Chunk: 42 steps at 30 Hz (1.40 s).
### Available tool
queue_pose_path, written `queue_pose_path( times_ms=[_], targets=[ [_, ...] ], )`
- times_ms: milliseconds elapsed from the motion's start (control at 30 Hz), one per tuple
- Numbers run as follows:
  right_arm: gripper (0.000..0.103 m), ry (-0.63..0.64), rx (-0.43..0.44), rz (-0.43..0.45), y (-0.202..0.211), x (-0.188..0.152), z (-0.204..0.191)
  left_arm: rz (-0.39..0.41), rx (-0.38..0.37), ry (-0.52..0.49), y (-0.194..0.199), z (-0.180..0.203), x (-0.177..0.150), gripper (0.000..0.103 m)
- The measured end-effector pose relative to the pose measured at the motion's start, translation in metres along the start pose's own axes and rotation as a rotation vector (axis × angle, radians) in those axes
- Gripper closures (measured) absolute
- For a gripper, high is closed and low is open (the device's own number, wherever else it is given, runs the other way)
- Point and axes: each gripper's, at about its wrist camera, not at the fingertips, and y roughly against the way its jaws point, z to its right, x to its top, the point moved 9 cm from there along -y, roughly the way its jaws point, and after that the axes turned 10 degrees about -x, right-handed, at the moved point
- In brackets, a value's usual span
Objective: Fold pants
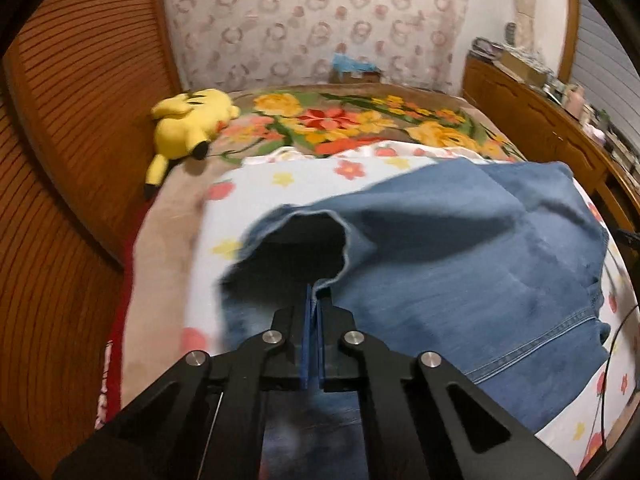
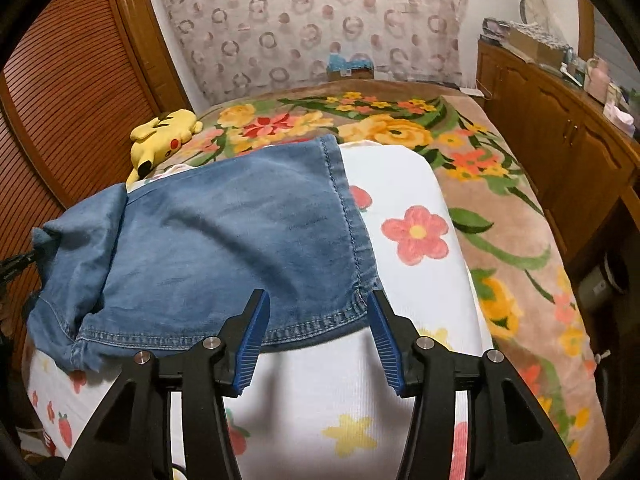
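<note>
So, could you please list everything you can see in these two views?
jeans: one, blue denim, lying on the white sheet, hem edge nearest the right claw
sheet: one, white with flowers, over the blanket
blanket: one, tan with orange and yellow flowers, covering the bed
plush toy: one, yellow, on the blanket by the slatted door
slatted door: one, brown wood, left of the bed
cabinet: one, brown wood, right of the bed, clutter on top
left claw: black with blue pads, shut on a jeans edge
right claw: black with blue pads, open, at the jeans hem
</note>
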Motion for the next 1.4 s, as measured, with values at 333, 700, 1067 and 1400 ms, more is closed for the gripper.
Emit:
queue_pose_path(
  times_ms=[333,700,1067,1400],
  targets=[
    [0.049,-0.009,-0.010,-0.008,-0.012,-0.009,0.003,0.021,0.032,0.043,0.020,-0.022,-0.010,0.081],
    [0.048,-0.013,-0.030,-0.023,-0.021,-0.011,0.012,0.110,-0.089,-0.003,0.033,0.031,-0.002,0.038],
    [0.048,0.005,-0.065,-0.023,-0.024,-0.014,0.015,0.127,-0.153,-0.047,0.037,0.081,-0.003,0.038],
    [0.097,0.062,-0.065,0.012,-0.018,-0.014,0.006,0.144,-0.162,-0.062,0.046,0.091,-0.005,0.038]
  ],
)
